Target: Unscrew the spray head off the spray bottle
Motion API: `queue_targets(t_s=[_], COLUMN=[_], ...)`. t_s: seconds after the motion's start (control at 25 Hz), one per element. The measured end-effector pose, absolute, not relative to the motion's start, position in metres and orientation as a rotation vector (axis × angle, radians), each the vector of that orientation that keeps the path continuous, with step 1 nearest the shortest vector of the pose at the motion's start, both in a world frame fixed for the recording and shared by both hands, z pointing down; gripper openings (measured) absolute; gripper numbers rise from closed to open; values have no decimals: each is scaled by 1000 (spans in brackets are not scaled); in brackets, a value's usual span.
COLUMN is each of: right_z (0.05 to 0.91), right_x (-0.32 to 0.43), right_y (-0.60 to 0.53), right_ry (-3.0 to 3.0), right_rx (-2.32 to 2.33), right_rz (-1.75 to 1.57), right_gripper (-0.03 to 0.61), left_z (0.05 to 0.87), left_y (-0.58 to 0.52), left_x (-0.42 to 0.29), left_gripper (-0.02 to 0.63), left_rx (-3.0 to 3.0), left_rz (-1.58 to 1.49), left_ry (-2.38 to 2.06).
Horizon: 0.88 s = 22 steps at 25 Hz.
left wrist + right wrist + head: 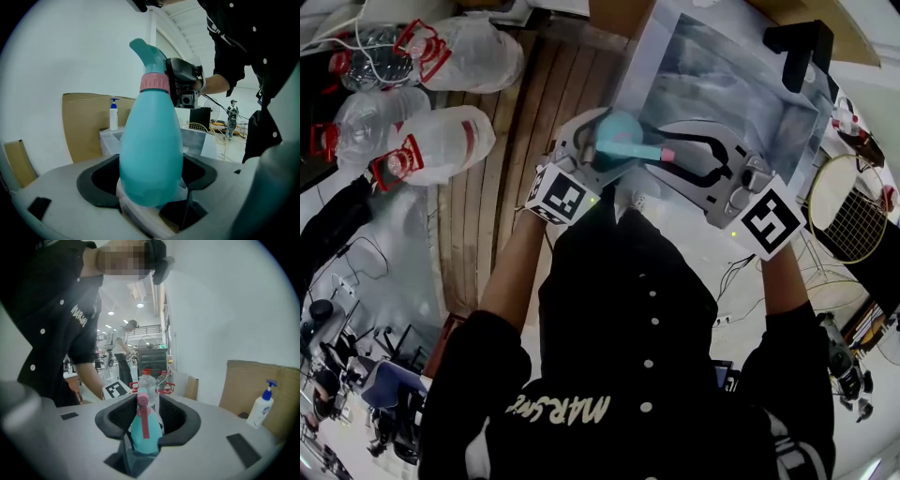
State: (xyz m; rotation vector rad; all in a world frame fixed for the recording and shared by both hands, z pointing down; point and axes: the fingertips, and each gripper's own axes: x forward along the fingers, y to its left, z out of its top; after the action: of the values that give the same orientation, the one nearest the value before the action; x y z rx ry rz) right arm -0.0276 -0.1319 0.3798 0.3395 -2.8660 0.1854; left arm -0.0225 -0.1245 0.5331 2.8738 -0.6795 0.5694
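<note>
**Position of the task item.** The spray bottle [619, 131] was held off the ground, lying roughly level between the two grippers and in front of the person's chest. It touched no surface. The metal worktop [675, 56] stood beyond it.

**Left gripper.** The left gripper [602, 150] was clamped on the wide lower body of the spray bottle. In the left gripper view the teal body filled the space between the jaws, base end nearest the camera. The pink collar [154, 83] and the spray head [149, 52] stood at the far end. The collar was seated on the neck, with no gap visible beneath it.

**Right gripper.** The right gripper [675, 159] met the bottle from the opposite end. Its jaws were drawn in to a narrow setting on the spray head, and the pads lay against either side of it. In the right gripper view the head sat centred between the jaws, with the pink trigger [145, 425] facing the camera. In the head view the head itself was hidden inside this gripper, and only the collar showed at the jaw mouth.

**Marker cubes.** The left marker cube [561, 195] and the right marker cube [769, 220] both faced up towards the head camera.

**Surroundings.**
- Several clear water bottles [441, 141] with red caps lay together on the wooden boards [516, 187] to the left, well apart from the work.
- A white pump bottle [260, 406] stood on the worktop in front of a cardboard sheet [262, 376].
- A second person [124, 348] stood in the background of the right gripper view.
</note>
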Motion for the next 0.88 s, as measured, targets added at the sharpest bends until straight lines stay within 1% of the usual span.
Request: queue_targets(t_s=[0.04,0.08,0.16,0.24,0.32,0.44,0.6,0.88], right_z=[377,375,381,395,402,401,405,409], right_x=[-23,-17,-1,12,11,-15,-42,-46], right_y=[-135,-138,-136,-129,-117,-100,-97,-108], right_ry=[-2890,-2918,-2929,-2865,-2821,-2835,-2811,-2734], right_rx=[416,506,711,899,975,895,835,954], right_rz=[239,311,462,508,501,465,387,350], right_gripper=[180,195,209,216,216,209,175,173], left_z=[533,533,533,533,533,533,533,532], left_y=[-125,-125,-125,-126,-127,-127,-127,-129], left_x=[-23,-23,-24,-23,-21,-21,-22,-21], left_gripper=[396,396,396,396,396,396,396,396], left_rx=[2873,2871,2868,2866,2866,2863,2857,2846], left_rz=[566,564,561,558,555,555,569,576], left_ry=[-684,-688,-699,-708,-714,-721,-728,-746])
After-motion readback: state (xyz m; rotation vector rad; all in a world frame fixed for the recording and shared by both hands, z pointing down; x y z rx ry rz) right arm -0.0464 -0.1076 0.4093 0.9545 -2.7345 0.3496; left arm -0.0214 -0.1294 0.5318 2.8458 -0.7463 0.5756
